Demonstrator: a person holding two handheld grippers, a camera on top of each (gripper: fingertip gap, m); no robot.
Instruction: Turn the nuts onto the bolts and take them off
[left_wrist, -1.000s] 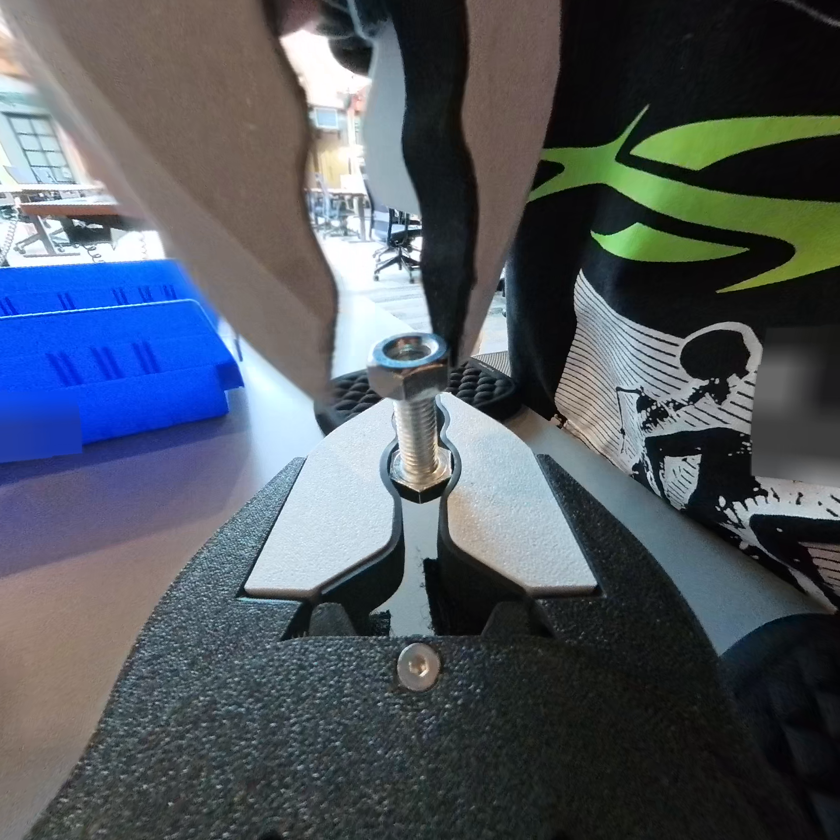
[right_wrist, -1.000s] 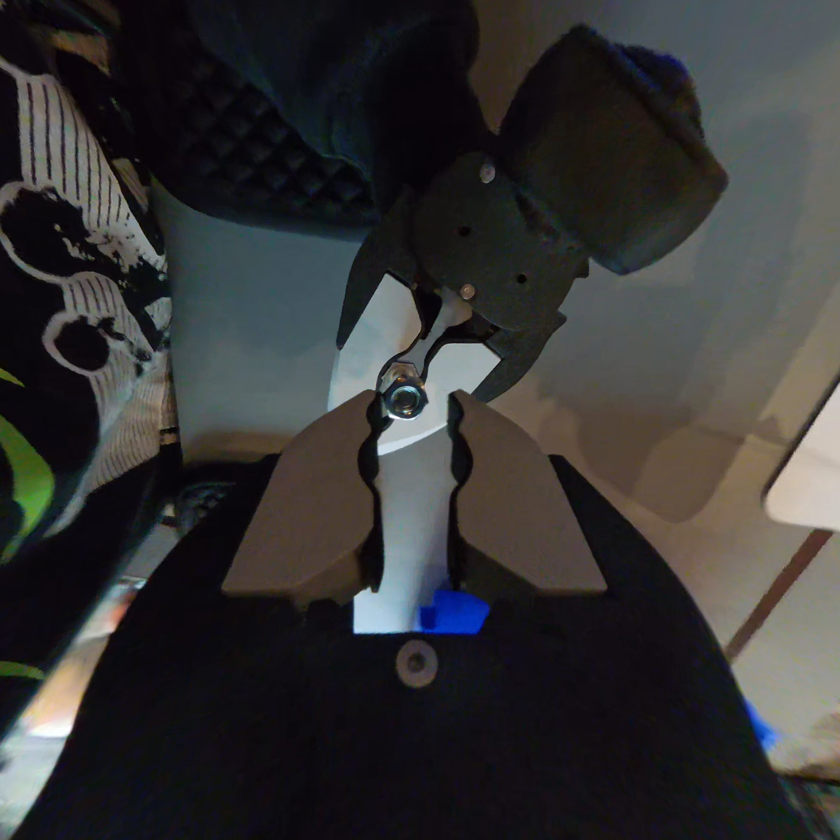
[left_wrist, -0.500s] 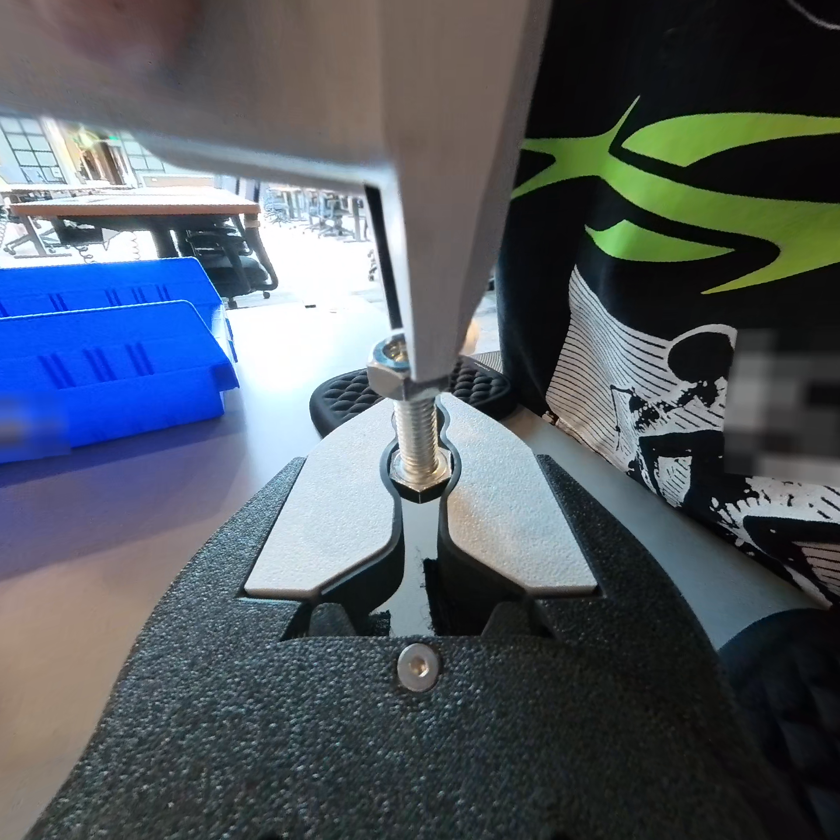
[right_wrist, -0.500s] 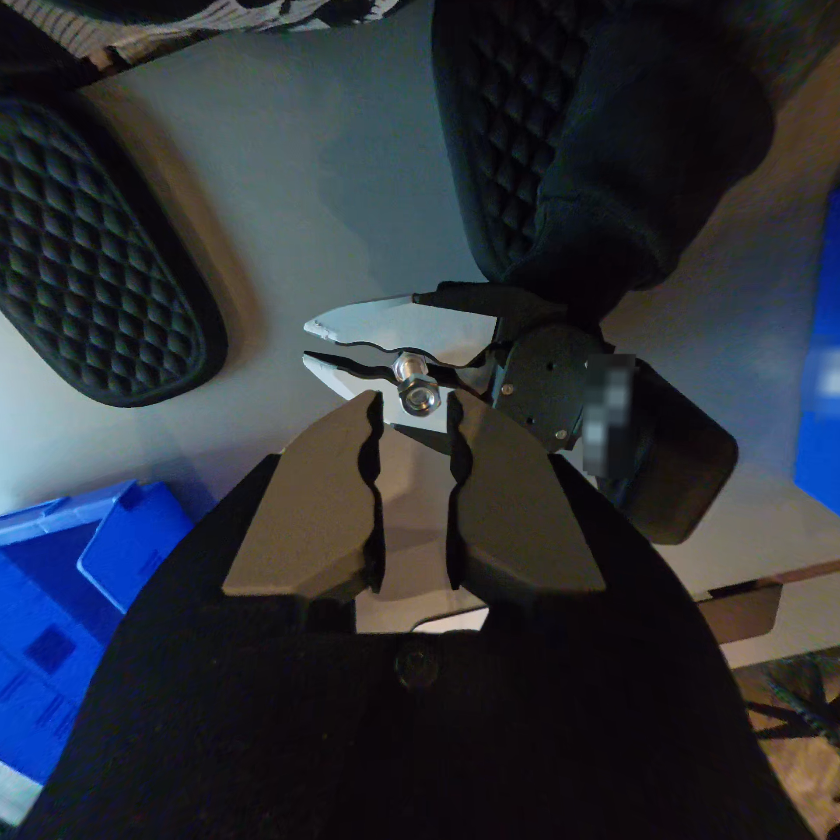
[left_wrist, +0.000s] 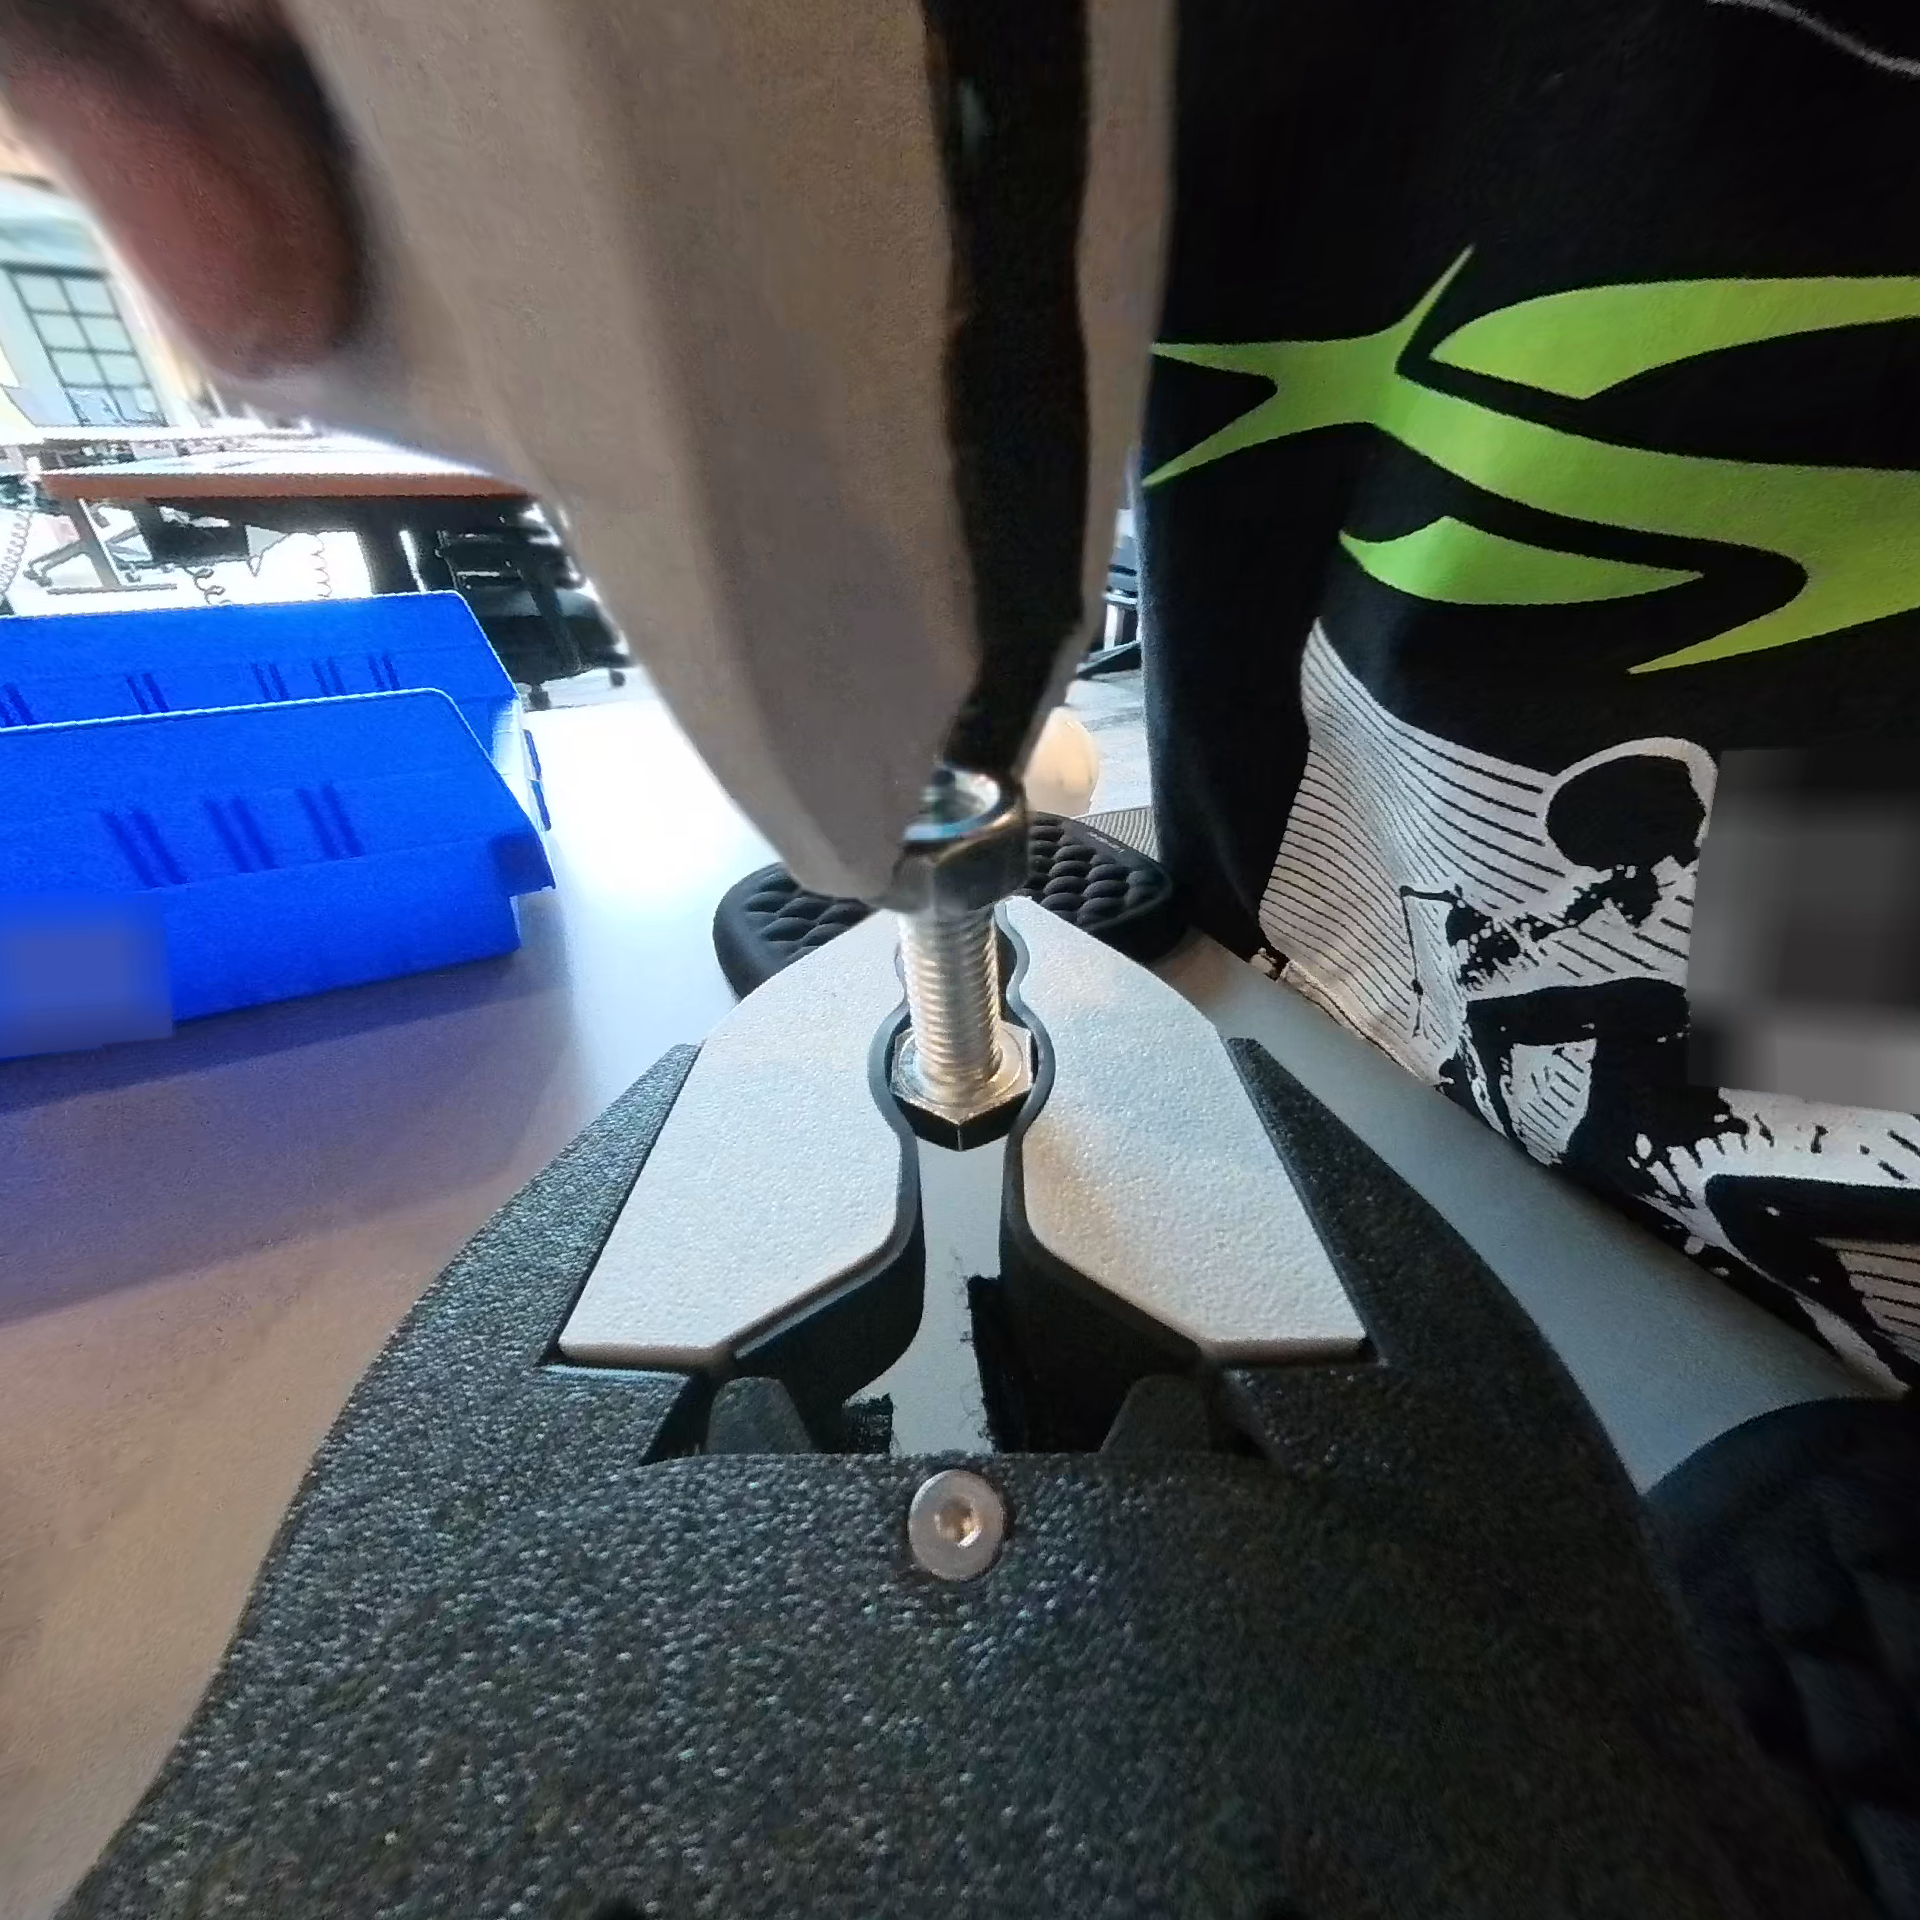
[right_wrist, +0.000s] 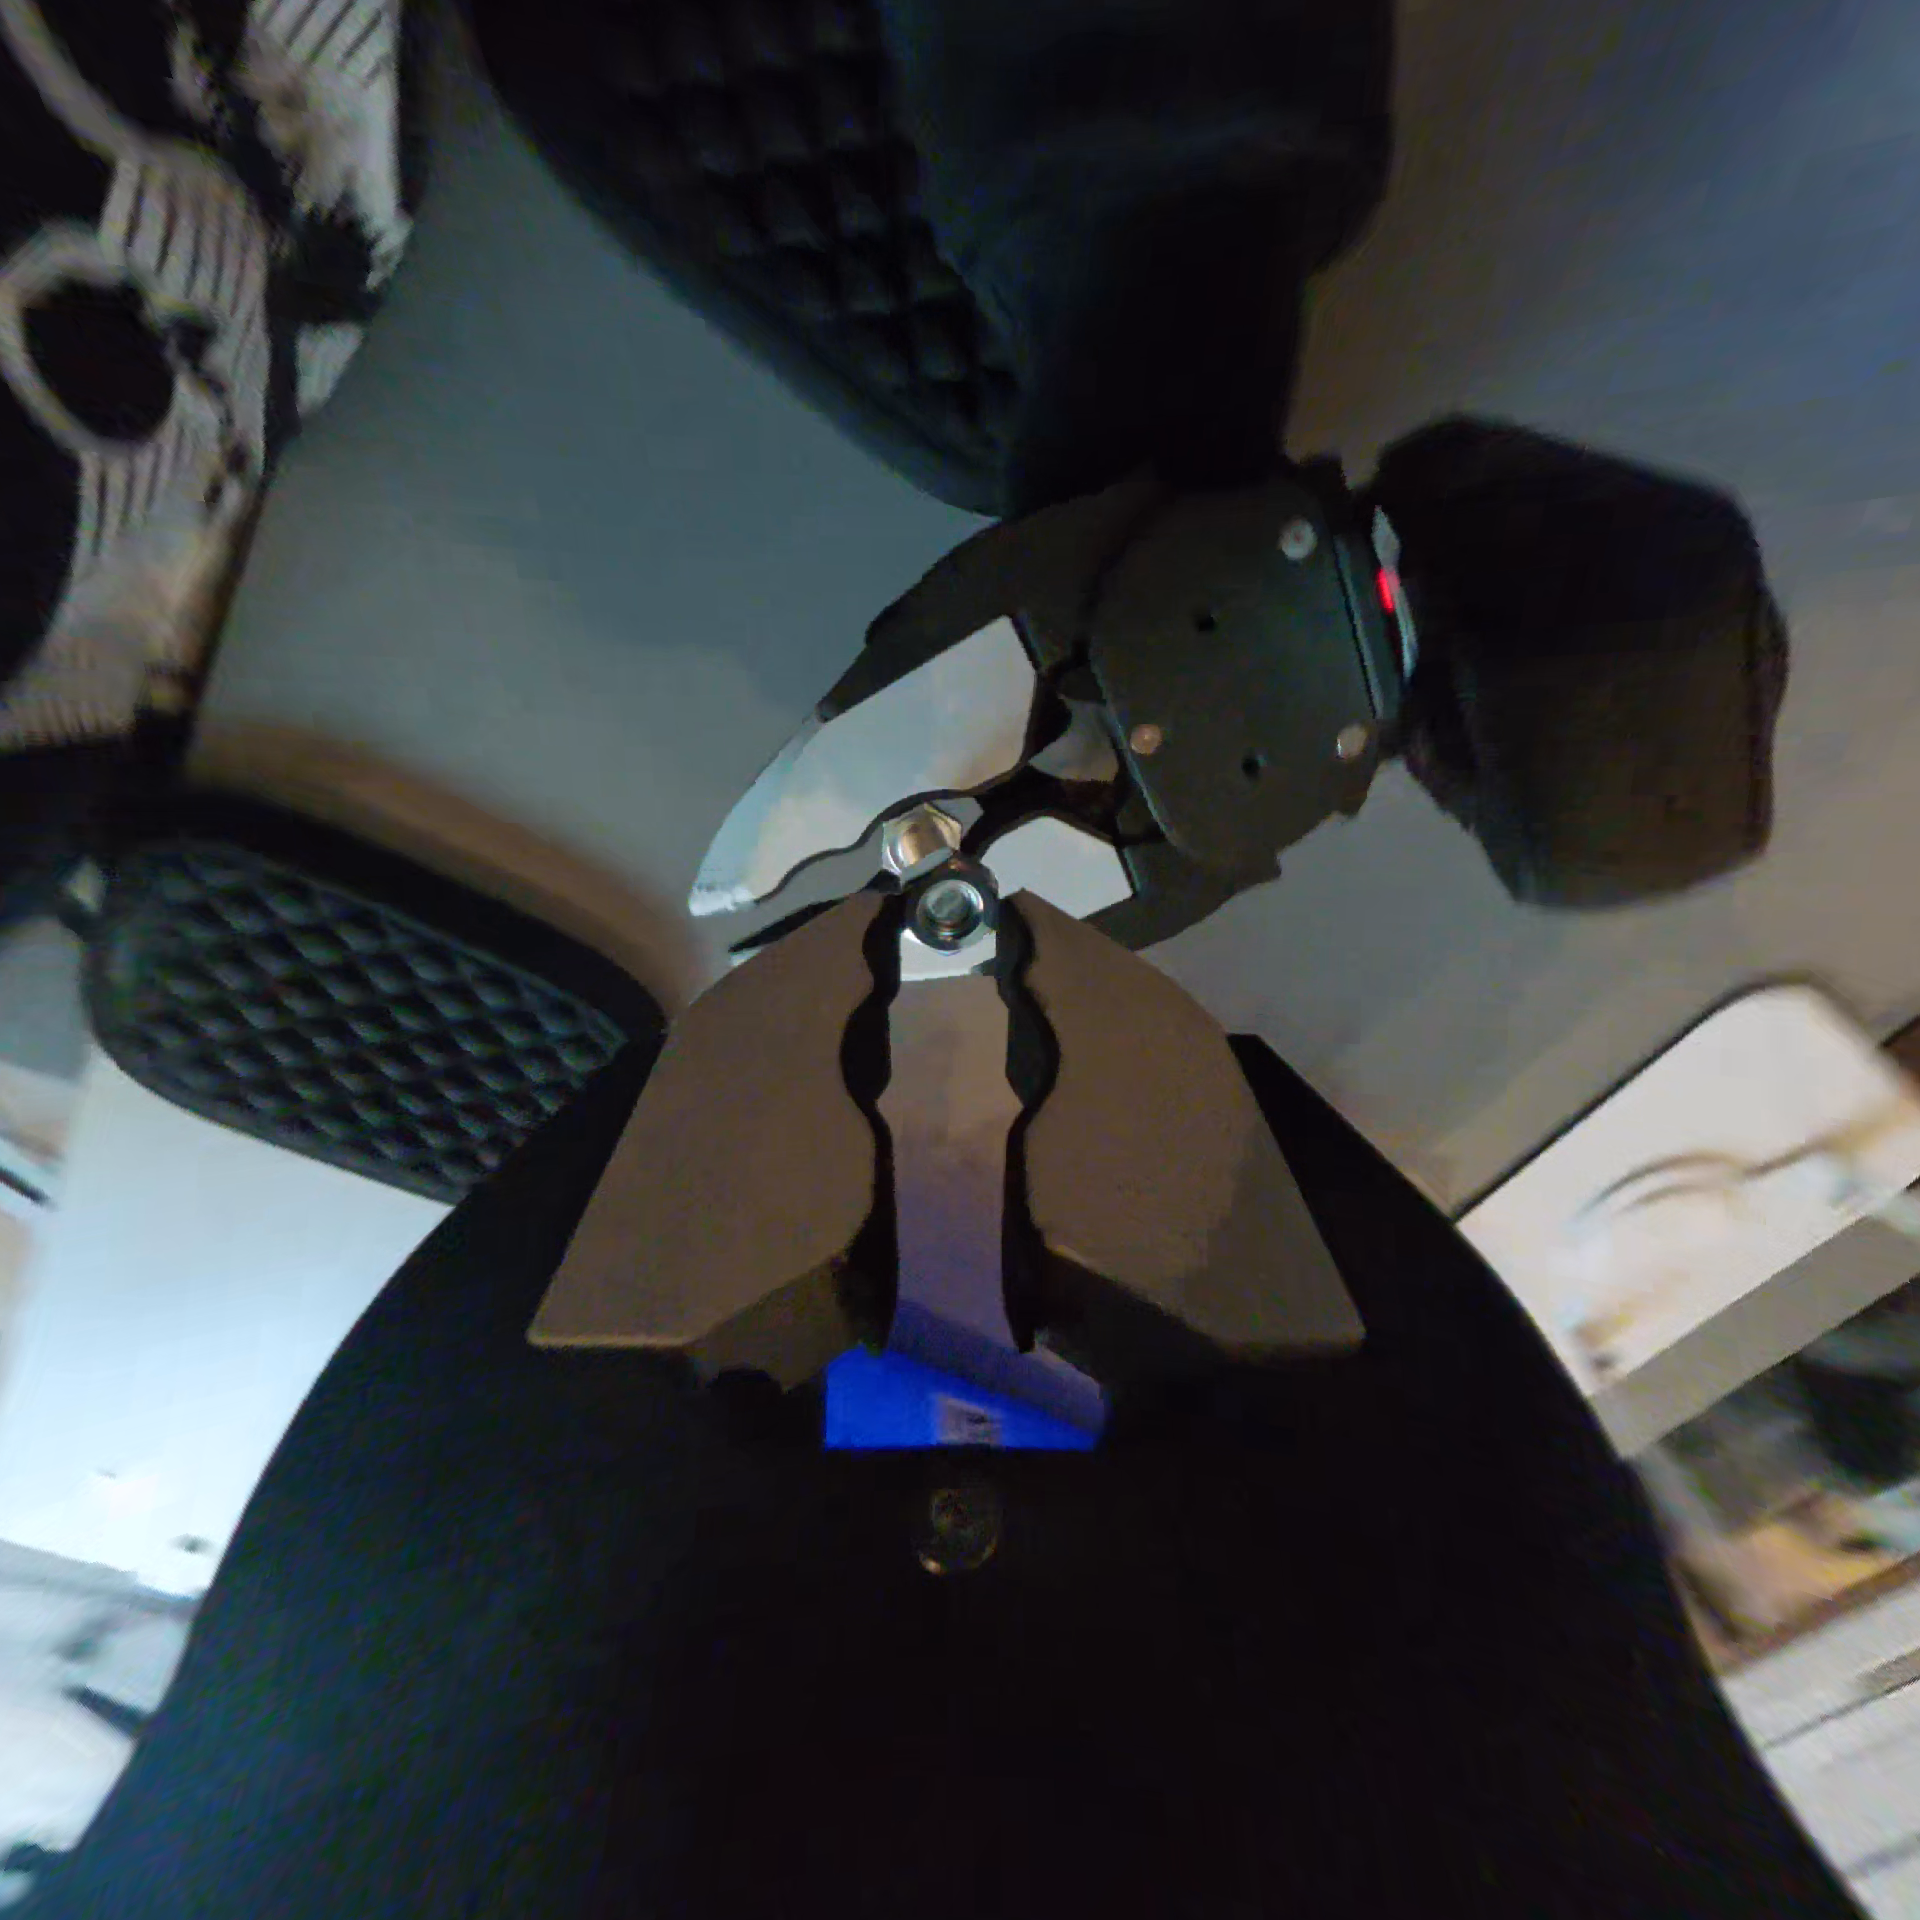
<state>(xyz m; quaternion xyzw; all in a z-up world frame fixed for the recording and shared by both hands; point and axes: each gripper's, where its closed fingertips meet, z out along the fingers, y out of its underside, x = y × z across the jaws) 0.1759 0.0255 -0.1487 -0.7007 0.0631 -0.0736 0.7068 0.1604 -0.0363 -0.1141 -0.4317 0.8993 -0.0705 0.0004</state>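
My left gripper (left_wrist: 956, 940) is shut on the hex head of a steel bolt (left_wrist: 951, 987) and holds it upright above the grey table (left_wrist: 208, 1299). A steel nut (left_wrist: 961, 836) sits at the top of the bolt's thread. My right gripper (right_wrist: 951, 920) comes down from above and is shut on that nut (right_wrist: 951, 914). In the left wrist view its grey fingers (left_wrist: 779, 520) fill the top and hide part of the nut. The right wrist view looks down along the bolt, with the left gripper (right_wrist: 1226, 675) beyond it.
Two blue storage bins (left_wrist: 260, 810) stand on the table at the left. A black quilted pad (left_wrist: 1091, 883) lies behind the bolt and also shows in the right wrist view (right_wrist: 343, 1018). A person in a black printed shirt (left_wrist: 1558, 520) stands close at the right.
My right gripper has swung around the bolt's axis and its fingers have closed in on the nut. My left gripper and the bolt have stayed still.
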